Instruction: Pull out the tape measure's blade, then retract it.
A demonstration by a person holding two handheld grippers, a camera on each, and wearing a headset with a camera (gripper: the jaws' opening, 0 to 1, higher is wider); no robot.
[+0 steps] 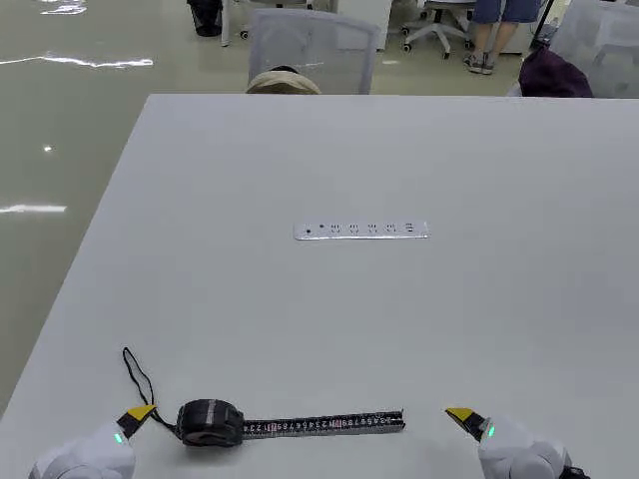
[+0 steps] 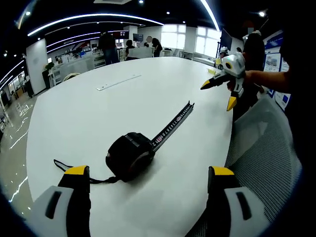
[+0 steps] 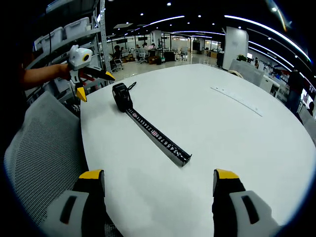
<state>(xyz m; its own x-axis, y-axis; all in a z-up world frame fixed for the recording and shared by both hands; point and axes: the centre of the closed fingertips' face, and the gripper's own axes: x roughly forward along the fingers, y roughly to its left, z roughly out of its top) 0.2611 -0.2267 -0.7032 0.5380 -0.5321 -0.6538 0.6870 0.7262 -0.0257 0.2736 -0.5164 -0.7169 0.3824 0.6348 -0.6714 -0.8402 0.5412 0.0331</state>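
A black tape measure [image 1: 210, 422] lies near the table's front edge, its black blade [image 1: 324, 425] pulled out to the right and flat on the white table [image 1: 379, 160]. A black wrist cord [image 1: 137, 374] trails off its left side. My left gripper [image 2: 147, 177] is open just behind the tape measure case [image 2: 130, 155], not touching it. My right gripper [image 3: 159, 179] stands open a short way off the blade's hooked end [image 3: 183, 159], with nothing between its fingers. In the head view the left gripper [image 1: 135, 413] and right gripper [image 1: 461, 415] sit at either end of the tape.
A flush socket strip [image 1: 360, 231] lies in the middle of the table. A mesh chair [image 1: 312, 48] stands at the far edge, and a person's legs [image 1: 489, 30] show beyond it. The table's left edge [image 1: 75, 274] runs diagonally.
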